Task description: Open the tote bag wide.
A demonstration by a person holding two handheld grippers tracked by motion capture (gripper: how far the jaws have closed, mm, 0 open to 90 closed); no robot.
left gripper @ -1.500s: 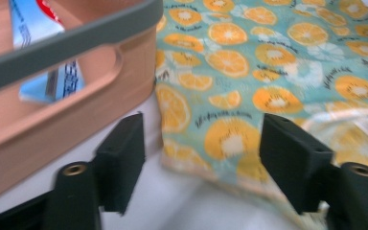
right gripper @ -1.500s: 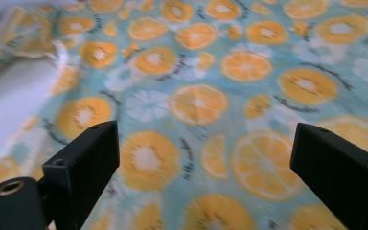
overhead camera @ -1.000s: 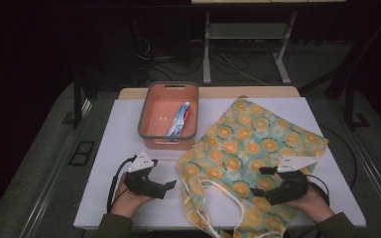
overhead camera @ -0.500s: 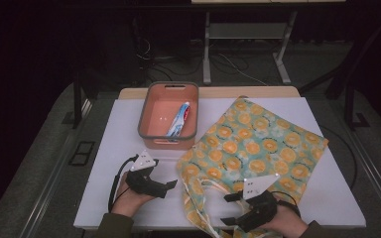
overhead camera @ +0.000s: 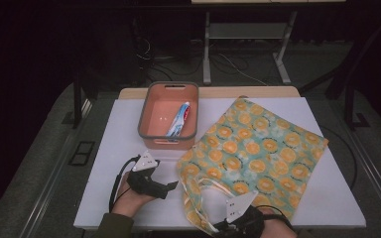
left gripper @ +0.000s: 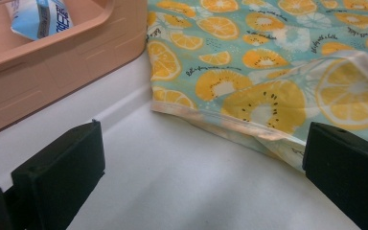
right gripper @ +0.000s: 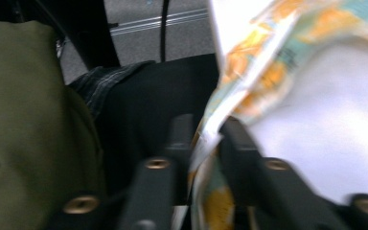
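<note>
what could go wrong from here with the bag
1. The right gripper, whose jaws have just been closing, pinches only a thin edge of the bag at the table's near edge; the cloth may slip out when pulled.
2. The left gripper is open and beside the bag's rim, so the bag may drag rather than open.
3. The bag lies close to the bin, which it might nudge.

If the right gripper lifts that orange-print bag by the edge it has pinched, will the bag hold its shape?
Probably not. The bag lies flat and creased, with loose handles, so it looks like thin fabric that would droop. The right gripper, whose jaws have just been closing, pinches one folded edge; the rest would likely drag along the table.
</note>
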